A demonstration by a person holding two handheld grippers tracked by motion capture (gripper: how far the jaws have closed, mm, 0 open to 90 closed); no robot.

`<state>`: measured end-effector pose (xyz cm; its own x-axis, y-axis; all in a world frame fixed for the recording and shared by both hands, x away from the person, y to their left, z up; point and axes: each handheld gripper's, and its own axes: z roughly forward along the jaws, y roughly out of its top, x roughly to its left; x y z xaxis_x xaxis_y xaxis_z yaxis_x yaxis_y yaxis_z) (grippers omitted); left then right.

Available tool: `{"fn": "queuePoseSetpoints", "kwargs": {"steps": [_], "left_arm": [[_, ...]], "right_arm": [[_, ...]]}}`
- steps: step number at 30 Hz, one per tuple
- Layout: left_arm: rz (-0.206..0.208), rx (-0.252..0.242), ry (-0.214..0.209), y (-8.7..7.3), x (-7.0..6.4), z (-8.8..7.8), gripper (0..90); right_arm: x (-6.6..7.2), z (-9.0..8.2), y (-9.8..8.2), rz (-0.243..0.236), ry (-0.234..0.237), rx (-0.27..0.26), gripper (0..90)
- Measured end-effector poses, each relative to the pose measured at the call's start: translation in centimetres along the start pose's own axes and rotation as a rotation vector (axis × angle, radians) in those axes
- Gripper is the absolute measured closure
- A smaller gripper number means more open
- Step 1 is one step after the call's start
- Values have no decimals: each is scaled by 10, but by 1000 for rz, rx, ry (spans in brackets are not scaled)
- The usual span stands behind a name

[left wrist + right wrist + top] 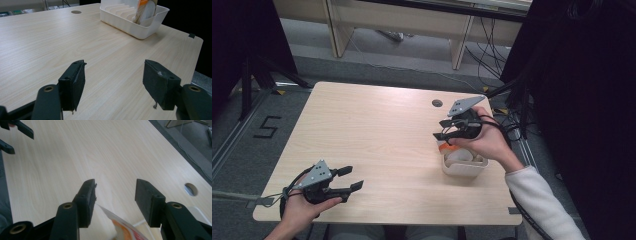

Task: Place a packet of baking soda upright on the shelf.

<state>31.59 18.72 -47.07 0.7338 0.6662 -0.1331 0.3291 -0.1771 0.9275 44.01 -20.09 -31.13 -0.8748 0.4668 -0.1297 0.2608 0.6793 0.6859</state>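
Both black grippers, left gripper [346,181] and right gripper [443,128], carry grey three-cornered plates and trailing black cables; brass-coloured rivets mark the jaws; right sleeve [539,200] white.

Count from my side: one wooden table [377,150], one round cable hole [437,103] in it. One white slotted rack [130,22] near that hole, one orange-and-white packet [146,11] standing in the rack. Two grippers: my left gripper [349,179], my right gripper [441,129].

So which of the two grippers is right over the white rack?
The right gripper, held above the white rack; the left gripper sits at the table's near-left corner.
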Motion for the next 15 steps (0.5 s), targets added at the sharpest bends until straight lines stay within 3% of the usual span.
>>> {"fn": "queuePoseSetpoints", "kwargs": {"steps": [1,3,7,11,13,14,15], "left_arm": [[12,1,-2,0,1,0,338],[-11,0,3,0,0,0,337],[-12,-1,-3,-1,0,1,337],[-13,11,5,-1,-1,0,337],[22,13,-2,0,1,0,337],[18,13,-2,-1,1,0,337],[-11,10,4,-2,0,1,336]], "right_arm": [[7,5,-1,25,12,-6,515],[19,18,-4,3,34,-22,516],[27,27,-7,6,42,-28,517],[39,40,-12,-5,90,-26,509],[46,45,-16,5,99,-23,507],[48,48,-18,-4,114,-15,506],[51,50,-20,-9,123,-14,506]]}}
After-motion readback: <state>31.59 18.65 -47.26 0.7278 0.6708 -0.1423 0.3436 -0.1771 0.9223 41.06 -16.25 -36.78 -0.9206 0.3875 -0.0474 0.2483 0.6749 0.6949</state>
